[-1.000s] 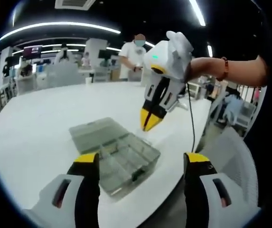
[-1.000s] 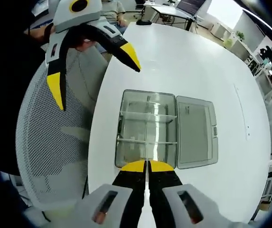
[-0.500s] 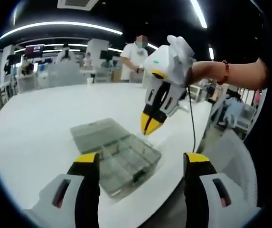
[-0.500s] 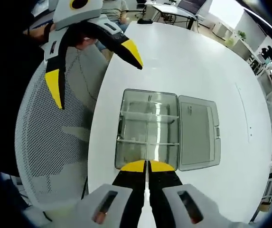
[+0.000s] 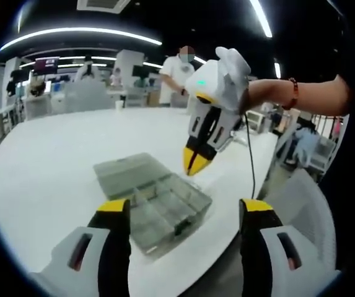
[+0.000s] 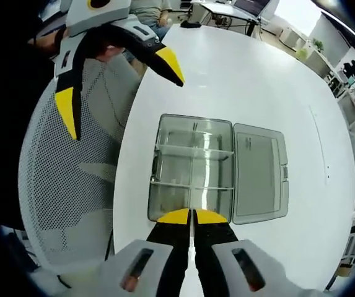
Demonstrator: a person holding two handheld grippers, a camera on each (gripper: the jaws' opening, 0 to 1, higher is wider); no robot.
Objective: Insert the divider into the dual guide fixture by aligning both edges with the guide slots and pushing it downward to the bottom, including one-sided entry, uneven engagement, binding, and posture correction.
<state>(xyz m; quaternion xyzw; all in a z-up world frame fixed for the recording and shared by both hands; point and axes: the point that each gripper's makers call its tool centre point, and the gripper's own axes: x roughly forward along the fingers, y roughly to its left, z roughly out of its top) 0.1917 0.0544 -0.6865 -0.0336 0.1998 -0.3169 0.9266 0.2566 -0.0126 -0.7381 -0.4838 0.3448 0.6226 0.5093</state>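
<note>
The box (image 6: 192,167) is clear grey plastic, shaped like a rectangle with round corners. It sits flat on the white table (image 6: 251,80), close to the curved edge. Thin see-through walls split the inside into small rooms. Its flat lid (image 6: 259,173) lies open beside it, still joined along one long side, with a little clasp on the far edge. In the left gripper view the box (image 5: 155,201) looks glassy and a bit shiny, and the table (image 5: 47,154) around it is smooth and bare.

The right gripper (image 6: 192,216) has yellow tips on black fingers and a white body. Its two tips are pressed tight together, right over the near edge of the box. I cannot tell if a thin clear piece is pinched between them. In the left gripper view it (image 5: 194,162) hangs above the box, tips pointing down, held by a hand with a bead bracelet (image 5: 293,91).

The left gripper (image 5: 183,210) has its yellow-tipped fingers spread wide apart, holding nothing. In the right gripper view it (image 6: 118,77) hovers over a white mesh chair (image 6: 59,185) beside the table.

A person in a white shirt (image 5: 177,71) stands past the table.
</note>
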